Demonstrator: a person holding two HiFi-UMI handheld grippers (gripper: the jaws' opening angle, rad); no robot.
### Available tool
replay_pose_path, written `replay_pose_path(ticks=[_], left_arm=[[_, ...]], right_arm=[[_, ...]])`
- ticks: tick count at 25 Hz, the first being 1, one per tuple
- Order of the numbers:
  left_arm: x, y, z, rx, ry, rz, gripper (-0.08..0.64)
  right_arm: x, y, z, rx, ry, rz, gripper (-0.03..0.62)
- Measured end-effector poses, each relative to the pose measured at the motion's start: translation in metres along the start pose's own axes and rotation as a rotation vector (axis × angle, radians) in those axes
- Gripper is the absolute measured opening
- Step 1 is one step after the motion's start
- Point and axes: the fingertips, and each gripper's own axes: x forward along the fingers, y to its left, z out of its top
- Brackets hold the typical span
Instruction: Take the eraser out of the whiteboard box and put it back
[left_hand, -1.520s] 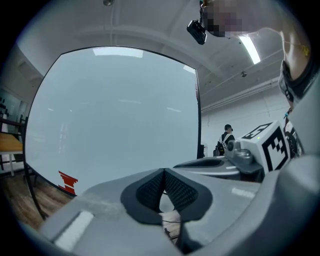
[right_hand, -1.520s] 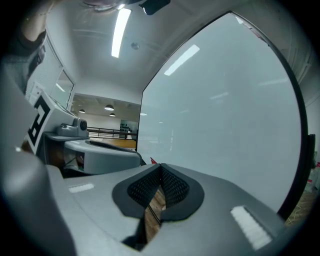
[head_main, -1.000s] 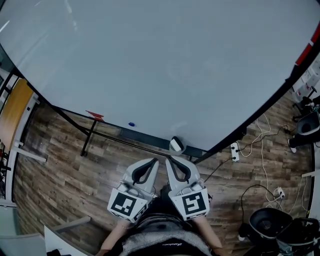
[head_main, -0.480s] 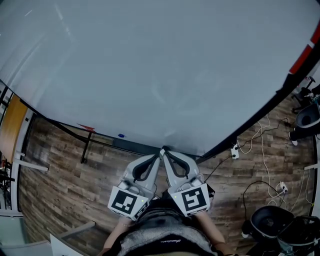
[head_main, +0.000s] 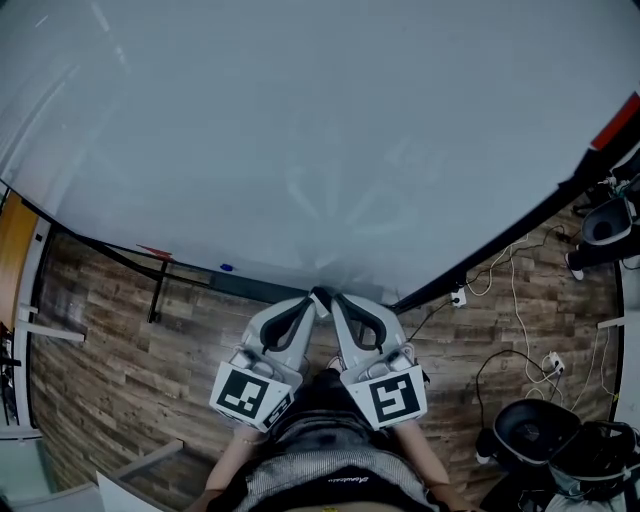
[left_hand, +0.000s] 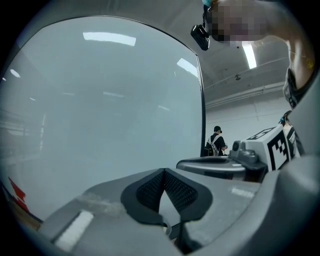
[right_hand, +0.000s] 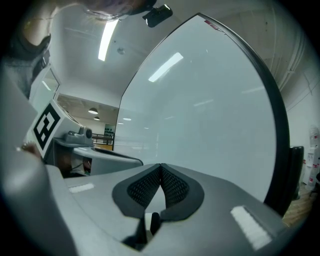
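A large whiteboard (head_main: 320, 130) fills the upper part of the head view. Its dark ledge (head_main: 250, 286) runs along the lower edge. My left gripper (head_main: 311, 301) and right gripper (head_main: 336, 301) are held side by side, tips close together right at that edge. Both are shut with nothing between the pads, as the left gripper (left_hand: 163, 171) and right gripper (right_hand: 160, 165) show in their own views, each facing the bare board. No eraser shows in any view. A small blue item (head_main: 226, 268) and a red item (head_main: 155, 251) lie on the ledge to the left.
The whiteboard stand's legs (head_main: 155, 292) rest on the wooden floor (head_main: 110, 340). A power strip (head_main: 455, 297) with cables lies to the right, and black chair bases (head_main: 540, 435) are at the lower right. A person (left_hand: 216, 141) stands far off beyond the board's edge.
Both grippers moved forward together up to the whiteboard's lower edge. A white and dark object seen on the ledge beside the right tip one second ago is no longer visible.
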Motion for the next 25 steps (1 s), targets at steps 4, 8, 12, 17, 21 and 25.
replay_pose_path(ticks=[4, 8, 12, 17, 21, 25], left_arm=[[0.003, -0.001, -0.001, 0.033, 0.021, -0.047, 0.001], [0.006, 0.002, 0.002, 0.019, 0.045, -0.099, 0.002], [0.007, 0.003, 0.01, 0.029, 0.053, -0.182, 0.002], [0.005, 0.013, 0.013, 0.072, 0.041, -0.261, 0.001], [0.002, 0.018, 0.011, 0.055, 0.039, -0.297, 0.002], [0.001, 0.019, 0.013, 0.054, 0.045, -0.316, 0.002]], right_arm=[[0.0, -0.004, -0.002, 0.012, 0.002, -0.054, 0.002], [0.006, -0.006, -0.002, 0.029, 0.0, -0.125, 0.003], [0.008, -0.006, -0.001, 0.054, 0.01, -0.201, 0.002], [0.016, -0.003, 0.0, 0.056, 0.019, -0.271, 0.002], [0.02, 0.001, -0.001, 0.054, 0.031, -0.303, 0.003], [0.019, 0.003, -0.003, 0.05, 0.059, -0.32, 0.003]])
